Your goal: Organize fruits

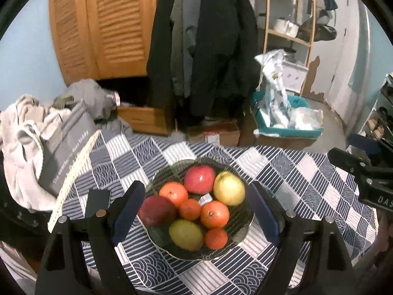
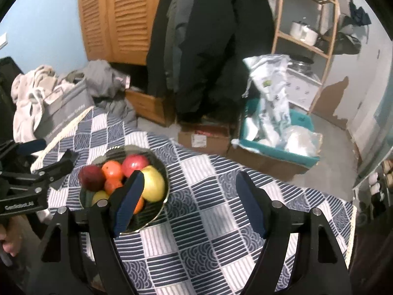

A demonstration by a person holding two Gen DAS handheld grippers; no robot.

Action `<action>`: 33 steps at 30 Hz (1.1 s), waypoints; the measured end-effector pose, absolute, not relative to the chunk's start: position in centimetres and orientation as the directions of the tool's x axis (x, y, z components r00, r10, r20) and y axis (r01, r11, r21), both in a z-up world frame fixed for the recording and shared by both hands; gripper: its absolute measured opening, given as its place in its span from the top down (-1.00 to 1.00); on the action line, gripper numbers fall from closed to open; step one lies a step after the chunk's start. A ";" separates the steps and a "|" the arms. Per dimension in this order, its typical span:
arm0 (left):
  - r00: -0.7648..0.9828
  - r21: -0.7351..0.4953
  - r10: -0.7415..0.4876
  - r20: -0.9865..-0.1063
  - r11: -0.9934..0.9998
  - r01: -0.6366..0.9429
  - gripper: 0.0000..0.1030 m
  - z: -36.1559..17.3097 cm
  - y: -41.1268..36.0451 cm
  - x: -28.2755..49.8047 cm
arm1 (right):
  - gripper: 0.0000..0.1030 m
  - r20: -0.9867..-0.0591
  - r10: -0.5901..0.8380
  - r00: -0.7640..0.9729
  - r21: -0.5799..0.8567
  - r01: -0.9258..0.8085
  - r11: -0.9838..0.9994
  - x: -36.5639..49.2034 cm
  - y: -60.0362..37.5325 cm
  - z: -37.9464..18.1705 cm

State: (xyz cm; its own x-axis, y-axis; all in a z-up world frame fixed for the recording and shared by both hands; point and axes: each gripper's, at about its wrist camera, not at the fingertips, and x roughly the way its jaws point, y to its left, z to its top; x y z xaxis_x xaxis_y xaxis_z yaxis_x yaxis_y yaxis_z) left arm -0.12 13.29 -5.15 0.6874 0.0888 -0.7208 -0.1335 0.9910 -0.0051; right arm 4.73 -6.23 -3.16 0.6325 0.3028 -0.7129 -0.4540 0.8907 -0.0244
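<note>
**Both grippers up off the table, fruit gathered in the bowl**

My left gripper hangs above the glass bowl with its jaws spread wide, nothing between the pads; through the gap I look straight down on the fruit. My right gripper is also spread, nothing gripped, over bare checked tablecloth on the right side of the bowl, its left finger crossing in front of the bowl's near rim.

In the bowl, seen from the left wrist: a red apple at the far side, a yellow apple beside it toward the right, a dark red fruit at the left rim, a yellow-green fruit at the near rim, and four orange fruits: and. All lie packed and touching inside the rim.

The bowl stands toward the table's far left part, near the far edge. To the right of it the cloth runs open up to the right edge, and the near half is free too. At the left edge a grey bag and a heap of pale cloth crowd against the table, with a cream rope fringe along that edge. Beyond the far edge, a cardboard box and a teal bin sit on the floor.
</note>
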 end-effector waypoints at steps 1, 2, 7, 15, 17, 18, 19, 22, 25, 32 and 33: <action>0.699 0.002 0.094 -0.709 0.991 -0.132 -0.71 -4.6 13.0 -0.3 | -0.50 -0.705 0.300 0.642 -0.026 -0.447 0.894 4.6 -6.6 -2.8; 0.708 0.003 0.095 -0.700 0.991 -0.130 -0.74 -4.3 12.8 -0.4 | -0.50 -0.697 0.298 0.652 -0.027 -0.439 0.898 4.6 -7.0 -2.4; 0.758 0.018 0.107 -0.643 0.992 -0.124 -0.91 -2.4 11.8 -1.0 | -0.51 -0.664 0.288 0.690 -0.025 -0.406 0.914 4.3 -9.0 -0.9; 0.792 0.042 0.122 -0.598 0.992 -0.120 -0.98 -0.9 10.3 -1.5 | -0.52 -0.618 0.242 0.748 -0.050 -0.345 0.937 3.8 -11.8 0.2; 0.796 0.045 0.127 -0.591 0.991 -0.125 -0.98 -0.7 10.0 -1.5 | -0.52 -0.605 0.237 0.760 -0.048 -0.332 0.942 3.6 -12.4 0.5; 0.799 0.046 0.129 -0.588 0.991 -0.126 -0.98 -0.6 9.9 -1.6 | -0.52 -0.598 0.230 0.768 -0.052 -0.323 0.945 3.5 -12.7 0.6; 0.802 0.049 0.131 -0.583 0.991 -0.126 -0.98 -0.5 9.7 -1.6 | -0.52 -0.593 0.224 0.774 -0.055 -0.317 0.947 3.5 -13.0 0.8; 0.815 0.044 0.127 -0.566 0.991 -0.124 -0.98 0.0 9.3 -1.7 | -0.52 -0.573 0.213 0.791 -0.055 -0.297 0.953 3.2 -14.0 1.2; 0.821 0.032 0.114 -0.559 0.993 -0.116 -0.98 0.1 9.0 -1.8 | -0.52 -0.564 0.198 0.802 -0.059 -0.278 0.959 3.2 -14.7 1.3; 0.828 0.016 0.088 -0.554 0.995 -0.095 -0.98 0.3 8.1 -1.5 | -0.52 -0.552 0.181 0.814 -0.061 -0.256 0.965 3.3 -15.8 1.3; 0.830 0.017 0.088 -0.551 0.995 -0.094 -0.98 0.3 8.0 -1.5 | -0.52 -0.551 0.179 0.815 -0.062 -0.254 0.965 3.3 -15.9 1.3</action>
State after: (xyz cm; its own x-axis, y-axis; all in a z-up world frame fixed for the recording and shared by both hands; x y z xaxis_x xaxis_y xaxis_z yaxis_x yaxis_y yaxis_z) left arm -1.47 7.99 0.32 0.8295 0.0882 -0.5515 -0.0943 0.9954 0.0173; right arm 3.33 -15.91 1.28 0.8149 0.1785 -0.5515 -0.2536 0.9653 -0.0621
